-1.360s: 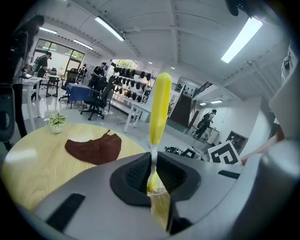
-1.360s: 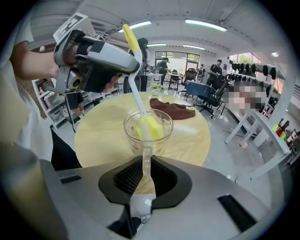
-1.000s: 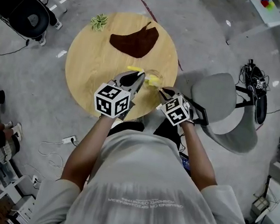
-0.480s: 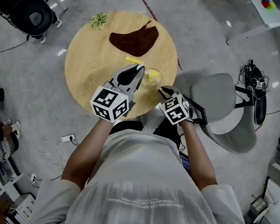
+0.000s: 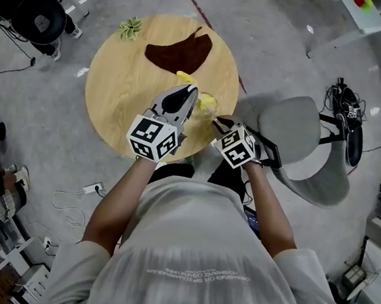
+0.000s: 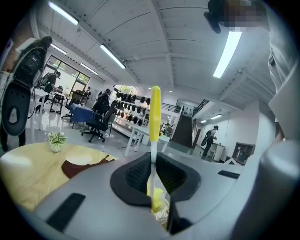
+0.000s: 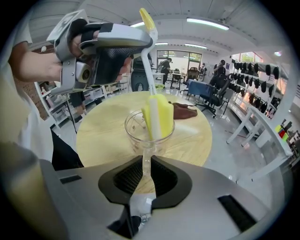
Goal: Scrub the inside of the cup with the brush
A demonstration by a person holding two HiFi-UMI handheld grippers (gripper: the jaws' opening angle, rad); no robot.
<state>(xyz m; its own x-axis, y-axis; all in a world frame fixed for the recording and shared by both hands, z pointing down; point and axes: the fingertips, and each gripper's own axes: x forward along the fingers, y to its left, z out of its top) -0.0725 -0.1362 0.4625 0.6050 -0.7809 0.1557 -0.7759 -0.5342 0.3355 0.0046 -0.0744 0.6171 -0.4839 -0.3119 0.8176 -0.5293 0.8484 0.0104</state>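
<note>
A clear cup [image 7: 140,132] hangs over the round wooden table [image 7: 183,138]. My right gripper [image 7: 146,161] is shut on the cup's clear handle [image 7: 146,159]. The brush's yellow sponge head [image 7: 158,115] sits inside the cup. Its white stem rises to my left gripper [image 7: 123,50], which is shut on it from above. In the left gripper view the brush [image 6: 155,112] stands upright between the jaws of the left gripper [image 6: 153,165], its yellow grip end pointing up. From the head view both grippers meet at the cup [image 5: 208,104] near the table's near right edge.
A dark brown cloth [image 5: 179,51] lies at the far side of the table [image 5: 126,85], and a small potted plant [image 5: 130,28] stands at its far left rim. A grey chair [image 5: 296,137] stands right of the table. Cables lie on the floor.
The left gripper has shifted slightly and the brush's yellow end has swung a little farther from me. The right gripper and cup have stayed almost still.
</note>
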